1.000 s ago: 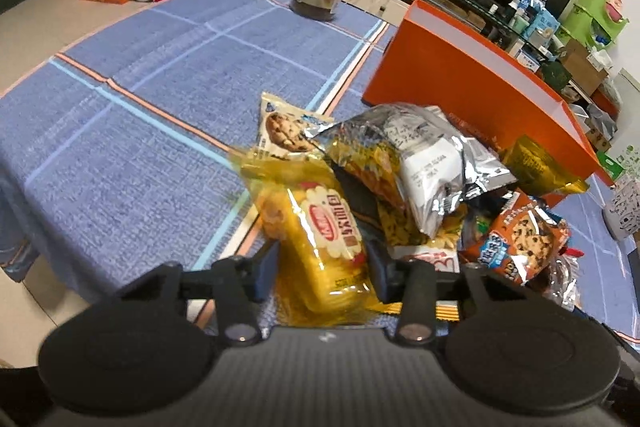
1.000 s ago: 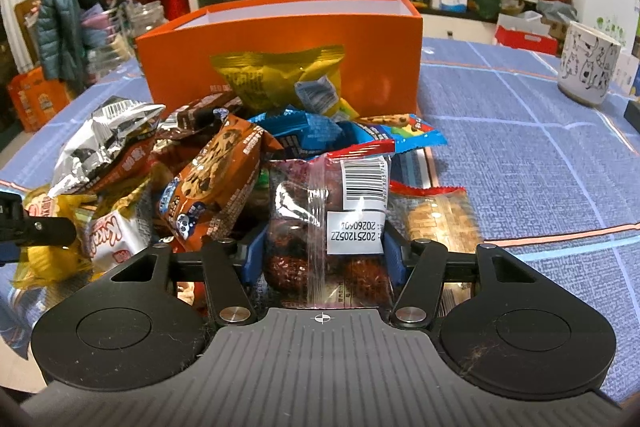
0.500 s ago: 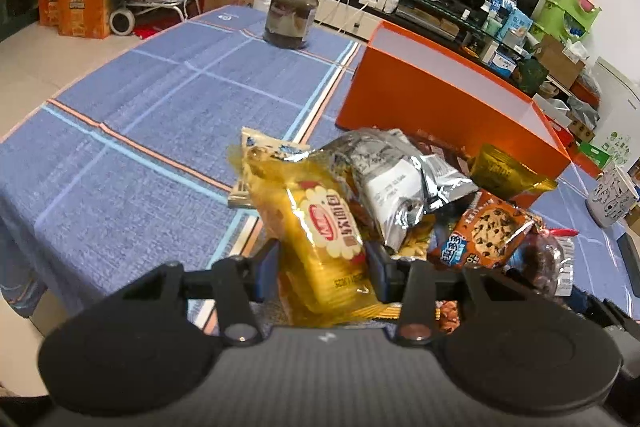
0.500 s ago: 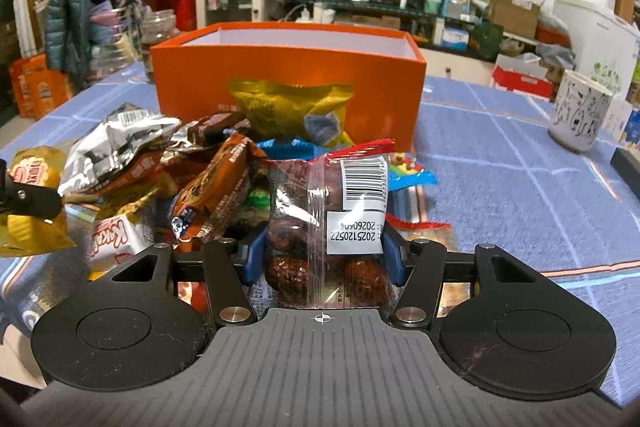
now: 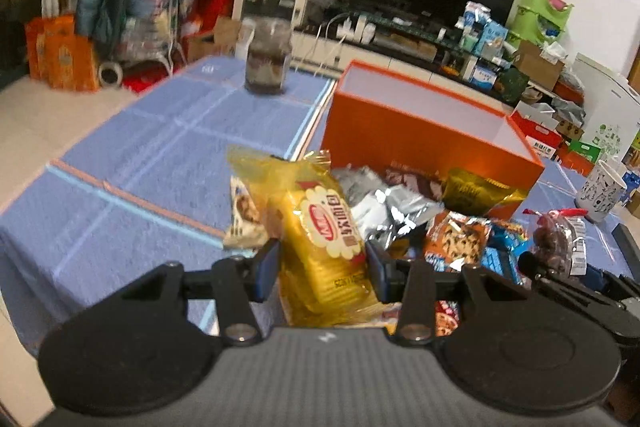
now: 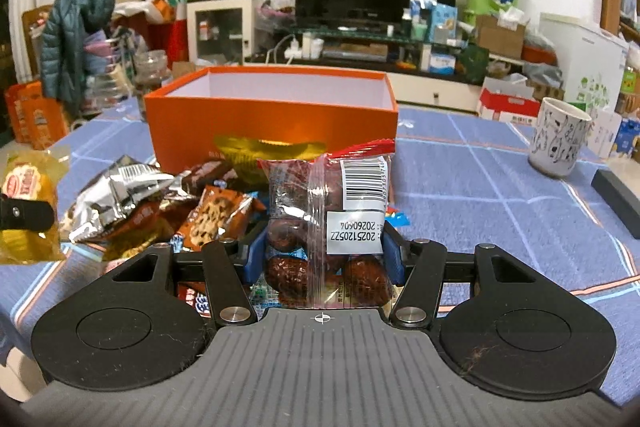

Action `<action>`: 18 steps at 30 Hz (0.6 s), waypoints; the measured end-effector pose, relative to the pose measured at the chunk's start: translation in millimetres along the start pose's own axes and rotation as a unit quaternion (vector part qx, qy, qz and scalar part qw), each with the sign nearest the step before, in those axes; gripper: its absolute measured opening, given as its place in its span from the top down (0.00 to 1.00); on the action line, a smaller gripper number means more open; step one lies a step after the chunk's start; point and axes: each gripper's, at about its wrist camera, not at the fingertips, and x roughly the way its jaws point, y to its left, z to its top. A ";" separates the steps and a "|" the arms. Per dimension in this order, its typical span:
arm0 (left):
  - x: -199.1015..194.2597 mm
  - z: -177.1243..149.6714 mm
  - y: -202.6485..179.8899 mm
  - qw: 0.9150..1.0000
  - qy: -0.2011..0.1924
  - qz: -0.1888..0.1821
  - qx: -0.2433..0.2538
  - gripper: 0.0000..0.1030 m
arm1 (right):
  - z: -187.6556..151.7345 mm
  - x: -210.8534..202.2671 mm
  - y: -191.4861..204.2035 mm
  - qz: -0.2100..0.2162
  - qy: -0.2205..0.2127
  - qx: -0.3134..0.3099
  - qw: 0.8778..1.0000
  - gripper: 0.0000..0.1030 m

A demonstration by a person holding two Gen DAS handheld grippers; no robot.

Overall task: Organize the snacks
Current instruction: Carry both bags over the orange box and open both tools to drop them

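My left gripper (image 5: 322, 273) is shut on a yellow biscuit packet (image 5: 320, 227) and holds it above the table; the packet also shows at the left of the right wrist view (image 6: 26, 203). My right gripper (image 6: 322, 253) is shut on a clear bag of red dates (image 6: 332, 223), also seen in the left wrist view (image 5: 560, 239). An open orange box (image 6: 272, 119) stands behind the snack pile (image 6: 168, 203), its inside white and empty as far as I see. The box also shows in the left wrist view (image 5: 420, 143).
A blue checked tablecloth (image 6: 500, 195) covers the table. A glass jar (image 5: 268, 61) stands far left of the box. A patterned white cup (image 6: 558, 137) and a dark flat object (image 6: 618, 201) are at the right. The table's near edge (image 5: 24, 307) is at the left.
Both grippers have risen with their packets. The yellow packet and the date bag now hang higher above the pile, closer to the level of the orange box's rim.
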 end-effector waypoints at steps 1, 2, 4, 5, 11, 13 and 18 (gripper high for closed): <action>-2.1 1.3 -0.5 1.000 -0.005 0.000 0.004 0.58 | 0.7 -0.1 -0.1 0.001 0.000 0.001 1.000 0.58; -4.5 1.8 -1.0 1.000 -0.010 0.000 0.006 0.58 | 1.6 -0.3 -0.3 0.001 -0.001 0.002 1.000 0.58; -9.5 2.9 -2.3 1.000 -0.020 -0.001 0.013 0.58 | 2.3 -1.1 0.0 0.003 -0.001 0.002 1.000 0.58; -11.0 3.3 -2.2 1.000 -0.025 -0.001 0.015 0.58 | 2.2 -1.3 0.7 0.005 -0.002 0.001 1.000 0.58; -14.1 7.2 -3.6 0.999 -0.030 0.010 0.023 0.58 | 3.8 -3.8 4.6 0.014 -0.006 -0.002 1.000 0.58; -15.6 9.7 -5.6 0.999 -0.037 0.014 0.031 0.58 | 4.5 -4.7 6.4 0.017 -0.008 -0.003 1.000 0.58; -9.2 23.0 -12.0 0.998 -0.036 0.032 0.047 0.58 | 8.2 -6.7 7.0 0.024 -0.012 -0.003 1.000 0.58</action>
